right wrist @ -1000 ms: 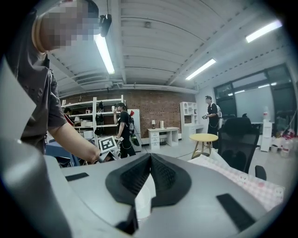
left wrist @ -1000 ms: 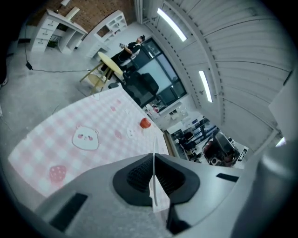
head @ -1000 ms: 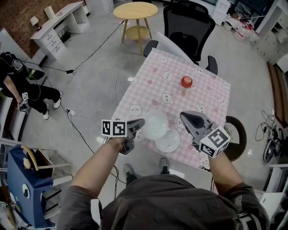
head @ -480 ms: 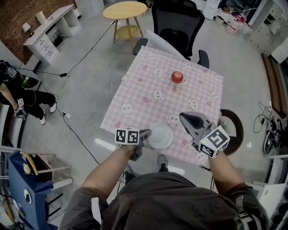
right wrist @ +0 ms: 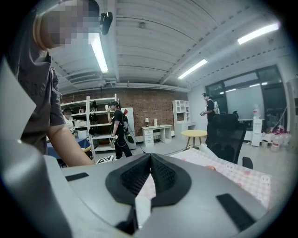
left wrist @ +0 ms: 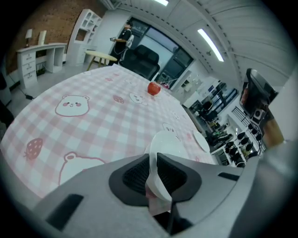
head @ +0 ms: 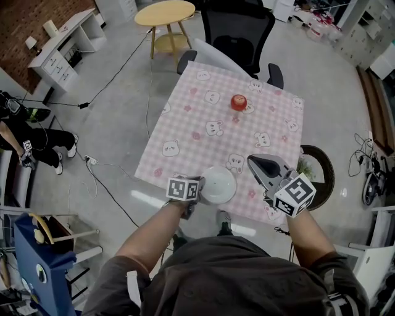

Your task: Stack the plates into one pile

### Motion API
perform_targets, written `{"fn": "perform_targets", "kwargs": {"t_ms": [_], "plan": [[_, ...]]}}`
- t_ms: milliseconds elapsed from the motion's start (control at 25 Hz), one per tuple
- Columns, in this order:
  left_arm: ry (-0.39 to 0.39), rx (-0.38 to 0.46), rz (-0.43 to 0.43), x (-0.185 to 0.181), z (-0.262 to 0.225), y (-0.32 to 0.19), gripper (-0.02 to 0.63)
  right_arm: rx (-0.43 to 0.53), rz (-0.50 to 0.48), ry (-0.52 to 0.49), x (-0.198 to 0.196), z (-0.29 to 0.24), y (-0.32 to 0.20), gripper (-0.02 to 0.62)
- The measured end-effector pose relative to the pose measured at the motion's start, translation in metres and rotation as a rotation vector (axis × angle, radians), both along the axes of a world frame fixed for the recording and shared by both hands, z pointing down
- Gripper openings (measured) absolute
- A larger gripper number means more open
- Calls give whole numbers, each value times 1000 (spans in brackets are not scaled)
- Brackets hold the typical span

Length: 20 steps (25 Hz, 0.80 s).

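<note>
A white plate (head: 217, 184) rests near the front edge of the pink checked table (head: 197, 117); only one white disc shows in the head view. My left gripper (head: 199, 185) has that plate's near rim (left wrist: 153, 169) between its pads, and its jaws are opening. The plate (left wrist: 166, 145) slopes away from the jaws toward the tablecloth. To the plate's right my right gripper (head: 252, 162) hovers shut, nothing between its pads, which meet in the right gripper view (right wrist: 150, 160).
A red apple (head: 239, 102) sits toward the table's far side (left wrist: 153, 88). A black office chair (head: 237, 31) stands behind the table, a round yellow side table (head: 163, 12) beyond it. A dark round stool (head: 318, 176) is at the right, a person (head: 24, 133) at the far left.
My left gripper carried the white plate down and to the right onto the plate that lay near the front edge. The right gripper drifted slightly.
</note>
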<state>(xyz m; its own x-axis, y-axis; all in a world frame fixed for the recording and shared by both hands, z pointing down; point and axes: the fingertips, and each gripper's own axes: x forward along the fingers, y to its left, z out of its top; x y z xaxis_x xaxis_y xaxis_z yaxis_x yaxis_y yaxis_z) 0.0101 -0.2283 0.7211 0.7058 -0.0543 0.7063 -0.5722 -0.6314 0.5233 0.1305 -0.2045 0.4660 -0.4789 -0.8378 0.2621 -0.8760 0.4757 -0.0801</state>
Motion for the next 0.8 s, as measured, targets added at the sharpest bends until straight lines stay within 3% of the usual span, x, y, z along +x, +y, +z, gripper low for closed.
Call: {"fn": "perform_targets", "kwargs": {"t_ms": [240, 400, 800], "plan": [[-95, 74, 127, -3, 11, 8, 89, -6, 4, -3, 2, 2, 0, -8], [-28, 59, 108, -4, 3, 8, 166, -6, 7, -6, 2, 3, 0, -6], [-4, 29, 105, -8, -1, 11, 170, 6, 19, -10, 4, -1, -1, -6]]}}
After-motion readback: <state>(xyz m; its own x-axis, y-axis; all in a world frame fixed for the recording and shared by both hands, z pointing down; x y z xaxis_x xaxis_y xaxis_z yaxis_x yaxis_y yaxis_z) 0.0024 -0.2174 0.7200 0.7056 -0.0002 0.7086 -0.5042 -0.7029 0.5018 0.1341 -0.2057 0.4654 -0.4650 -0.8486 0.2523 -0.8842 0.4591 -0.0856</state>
